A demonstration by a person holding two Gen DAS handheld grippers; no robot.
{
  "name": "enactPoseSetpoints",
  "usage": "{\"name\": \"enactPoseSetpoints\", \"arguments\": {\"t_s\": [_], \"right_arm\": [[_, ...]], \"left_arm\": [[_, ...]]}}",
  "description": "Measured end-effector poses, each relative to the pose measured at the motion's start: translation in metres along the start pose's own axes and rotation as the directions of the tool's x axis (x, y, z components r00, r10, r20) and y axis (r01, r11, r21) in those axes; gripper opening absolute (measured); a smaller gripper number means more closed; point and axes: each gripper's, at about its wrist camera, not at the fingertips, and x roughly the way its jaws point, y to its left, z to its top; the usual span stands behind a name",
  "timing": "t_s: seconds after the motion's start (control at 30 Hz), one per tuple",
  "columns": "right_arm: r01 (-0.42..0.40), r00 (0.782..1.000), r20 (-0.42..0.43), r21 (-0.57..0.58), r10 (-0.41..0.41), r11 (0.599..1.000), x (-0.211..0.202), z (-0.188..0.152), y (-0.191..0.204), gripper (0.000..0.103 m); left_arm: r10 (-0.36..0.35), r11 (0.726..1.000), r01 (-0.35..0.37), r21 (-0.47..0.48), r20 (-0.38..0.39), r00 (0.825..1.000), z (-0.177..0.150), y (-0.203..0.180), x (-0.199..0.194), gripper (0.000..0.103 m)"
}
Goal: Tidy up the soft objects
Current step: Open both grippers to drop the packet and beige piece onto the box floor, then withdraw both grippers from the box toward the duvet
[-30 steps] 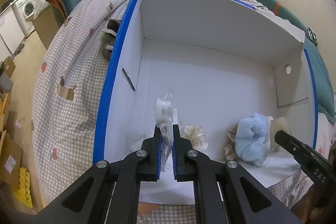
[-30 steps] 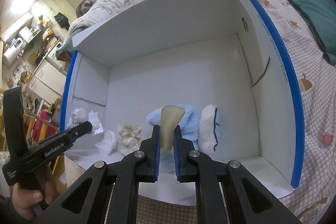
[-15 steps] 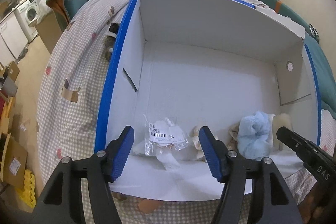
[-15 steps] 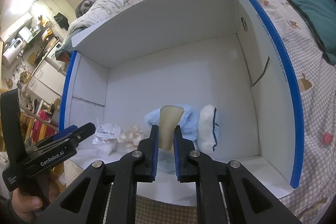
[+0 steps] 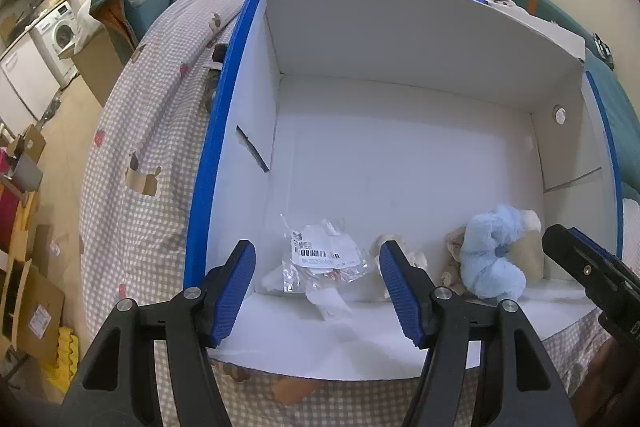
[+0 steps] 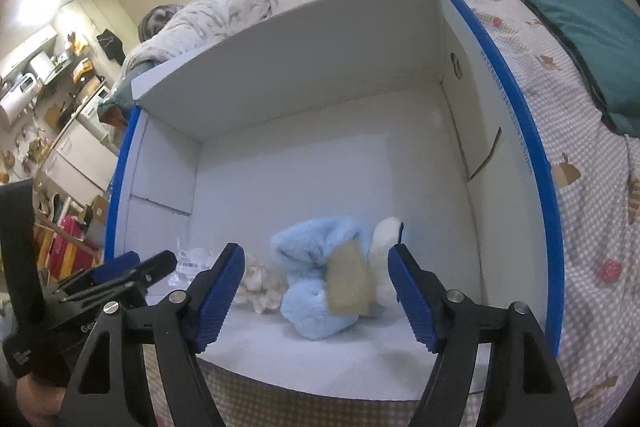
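A fluffy light-blue plush toy (image 6: 316,279) lies at the near edge of the white cardboard box with blue rims (image 6: 520,131), a tan flap of soft fabric (image 6: 350,281) resting against it. My right tongs (image 6: 316,293), jaws just sprung apart, grip nothing. Toward the box's left wall, a crinkled clear plastic packet with a barcode label (image 5: 320,255) sits free between my left tongs (image 5: 318,291), also parted. The box rests on a checked bedspread (image 5: 136,155).

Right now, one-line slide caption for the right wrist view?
Right gripper open above a tan piece on the blue plush in the white box.
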Motion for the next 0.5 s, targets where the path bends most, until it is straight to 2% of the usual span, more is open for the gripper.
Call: {"name": "enactPoseSetpoints", "arguments": {"t_s": [0.5], "right_arm": [[0.013,1.000,-0.011,0.029,-0.013,0.999,-0.002,-0.001,-0.006,0.078]], "left_arm": [[0.006,1.000,-0.007,0.028,0.020,1.000,-0.005,-0.006,-0.010,0.062]]}}
